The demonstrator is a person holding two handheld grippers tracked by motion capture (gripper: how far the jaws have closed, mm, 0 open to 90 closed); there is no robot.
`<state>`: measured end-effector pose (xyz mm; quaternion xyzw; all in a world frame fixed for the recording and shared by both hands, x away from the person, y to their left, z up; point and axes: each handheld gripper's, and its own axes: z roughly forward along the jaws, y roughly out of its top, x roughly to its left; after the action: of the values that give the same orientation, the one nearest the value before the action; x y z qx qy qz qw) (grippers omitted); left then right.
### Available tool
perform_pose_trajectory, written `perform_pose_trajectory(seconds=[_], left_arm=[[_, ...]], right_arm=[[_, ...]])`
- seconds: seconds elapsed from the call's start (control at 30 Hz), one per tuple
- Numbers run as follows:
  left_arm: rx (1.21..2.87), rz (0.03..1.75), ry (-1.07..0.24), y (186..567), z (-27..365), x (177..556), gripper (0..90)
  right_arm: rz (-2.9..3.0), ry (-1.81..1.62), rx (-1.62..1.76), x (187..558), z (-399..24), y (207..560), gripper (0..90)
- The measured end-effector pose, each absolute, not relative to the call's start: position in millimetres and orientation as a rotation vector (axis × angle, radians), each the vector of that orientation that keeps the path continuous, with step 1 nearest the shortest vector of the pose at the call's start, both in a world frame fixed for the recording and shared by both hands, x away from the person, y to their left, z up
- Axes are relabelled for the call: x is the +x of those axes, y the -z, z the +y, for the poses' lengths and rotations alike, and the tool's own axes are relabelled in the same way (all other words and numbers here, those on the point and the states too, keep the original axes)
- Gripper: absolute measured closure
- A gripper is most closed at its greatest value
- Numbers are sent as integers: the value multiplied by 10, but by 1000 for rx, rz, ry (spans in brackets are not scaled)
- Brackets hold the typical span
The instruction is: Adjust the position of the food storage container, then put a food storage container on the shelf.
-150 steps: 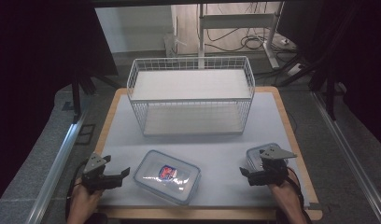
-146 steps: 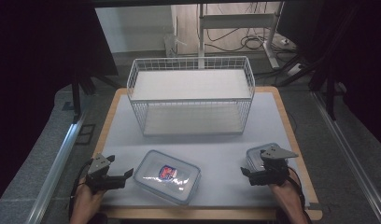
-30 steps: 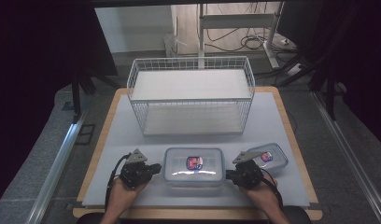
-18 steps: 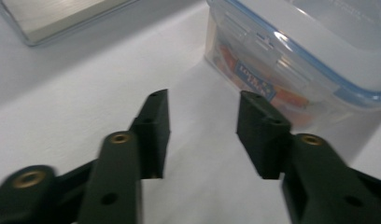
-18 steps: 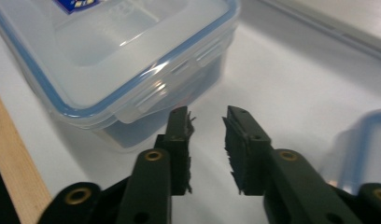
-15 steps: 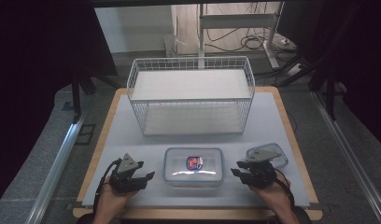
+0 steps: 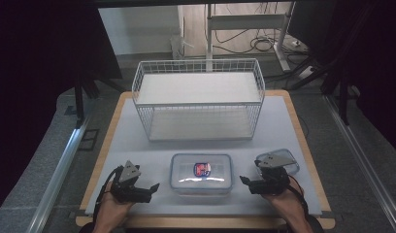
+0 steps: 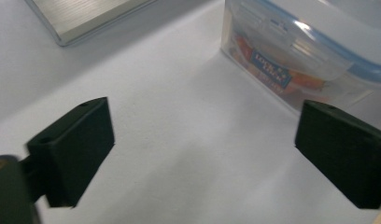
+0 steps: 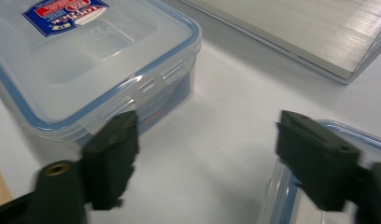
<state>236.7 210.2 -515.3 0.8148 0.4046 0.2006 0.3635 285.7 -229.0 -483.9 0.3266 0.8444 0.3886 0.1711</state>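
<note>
A clear lidded container with a blue rim and a red-blue label lies flat at the table's front middle. My left gripper rests a little left of it, open, and the box stands beyond its right jaw. My right gripper sits just right of the box, also open. The jaws of both have just been opening, with nothing between them. A second clear container lies behind my right gripper, its blue rim under the right jaw.
A white wire basket stands at the back middle of the grey mat, its floor plate lying ahead of both grippers. The wooden table edge runs along the front, close to both hands.
A second ago both grippers sat against the short ends of the container. They have since drawn back a little to either side and their jaws have opened. The container has stayed in place.
</note>
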Motion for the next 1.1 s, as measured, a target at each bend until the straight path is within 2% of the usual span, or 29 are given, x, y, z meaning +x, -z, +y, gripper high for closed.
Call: perform_pose_trajectory(seconds=[0.07,0.2,0.63,0.87,1.1], left_arm=[[2109,1021,-524,5173,2102,2370,0],[2097,1015,-503,5208,2117,2383,0],[2008,1090,-492,5186,2180,2395,0],[2061,1094,-518,5173,2151,2412,11],[2049,1082,-460,5093,2135,2439,50]], right_arm=[[2383,-1097,935,2870,-2288,4859,97],[2378,-1086,945,2881,-2296,4866,45],[2366,-1090,943,2885,-2296,4875,33],[2341,-1126,973,2888,-2295,4847,28],[2327,-1153,978,2880,-2265,4788,27]])
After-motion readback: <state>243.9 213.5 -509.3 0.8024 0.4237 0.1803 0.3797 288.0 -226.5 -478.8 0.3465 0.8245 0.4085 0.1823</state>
